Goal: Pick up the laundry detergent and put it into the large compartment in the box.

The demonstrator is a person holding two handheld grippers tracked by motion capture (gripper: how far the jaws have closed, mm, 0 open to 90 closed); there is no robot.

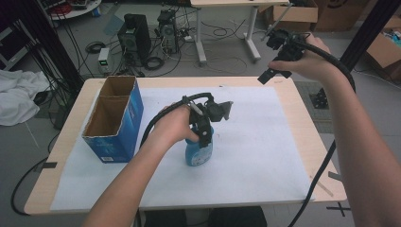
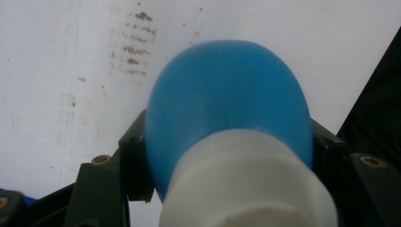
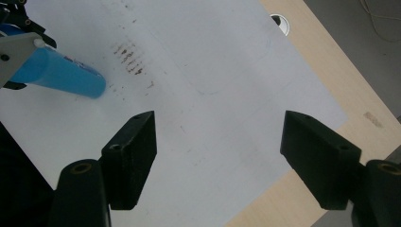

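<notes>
While my left gripper (image 1: 204,137) clamps the blue bottle (image 1: 198,152) upright on the white sheet (image 1: 265,142), my right gripper (image 1: 274,73) hangs wide open above the table's far edge

A: so what's on the table rn?

B: a blue plastic bottle w/ a white cap (image 1: 198,152), standing upright on the white sheet, roughly mid-table. In the left gripper view it's a rounded blue body under a wide white cap (image 2: 227,137).

A: free-standing?

B: nope, black jaws pressed on both sides near the neck. From the right gripper view (image 3: 61,75) the base sits beside some brown smudges.
</notes>
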